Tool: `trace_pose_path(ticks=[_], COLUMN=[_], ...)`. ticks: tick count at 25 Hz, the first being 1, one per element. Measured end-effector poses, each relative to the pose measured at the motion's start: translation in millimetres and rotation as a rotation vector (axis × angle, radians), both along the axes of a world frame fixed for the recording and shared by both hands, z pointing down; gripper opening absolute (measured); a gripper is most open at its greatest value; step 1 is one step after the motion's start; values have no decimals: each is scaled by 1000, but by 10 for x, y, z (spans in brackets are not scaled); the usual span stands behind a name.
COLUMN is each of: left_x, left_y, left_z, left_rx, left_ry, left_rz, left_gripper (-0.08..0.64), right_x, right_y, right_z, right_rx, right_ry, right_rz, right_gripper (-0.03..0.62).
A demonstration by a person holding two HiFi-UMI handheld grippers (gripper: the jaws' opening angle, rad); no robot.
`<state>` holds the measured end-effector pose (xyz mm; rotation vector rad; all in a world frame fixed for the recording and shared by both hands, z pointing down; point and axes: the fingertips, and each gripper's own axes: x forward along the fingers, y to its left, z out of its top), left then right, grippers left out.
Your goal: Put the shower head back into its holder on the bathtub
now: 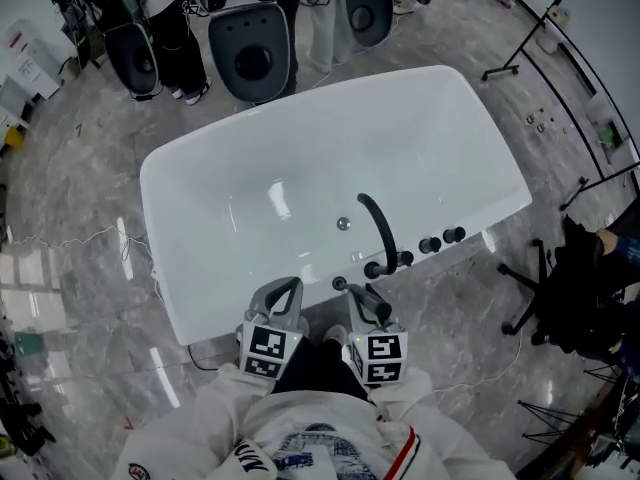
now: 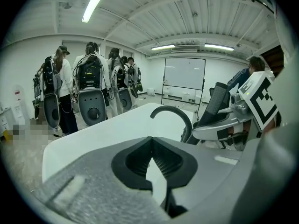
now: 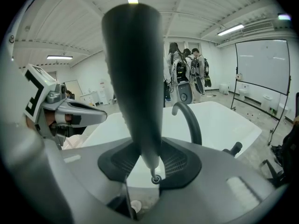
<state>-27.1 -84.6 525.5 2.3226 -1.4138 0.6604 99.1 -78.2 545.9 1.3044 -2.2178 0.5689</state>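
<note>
Right gripper: jaws partly closed, ribbed black pads clamped on the narrow lower end of the dark grey tapered shower head; the handle stands upright between them
Left gripper: jaw tips brought together; nothing between them; just beside the right one
Shower head's place: over the near rim of the glossy white oval bathtub; near the black arched spout, not touching it
Black round knobs: in a row on the rim, right of the spout
</note>
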Motion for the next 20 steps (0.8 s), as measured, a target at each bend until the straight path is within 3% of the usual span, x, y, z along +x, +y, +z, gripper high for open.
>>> trace_pose_path(ticks=[20], left_x=[80], left_y=[-66], left_z=[782], left_rx=[-63], left_ry=[74], left_rz=[-17], left_gripper=[0], right_x=[39], right_y=[17], right_z=[814], right_rx=[-54], right_ry=[43], right_rz=[-9], right_gripper=[137])
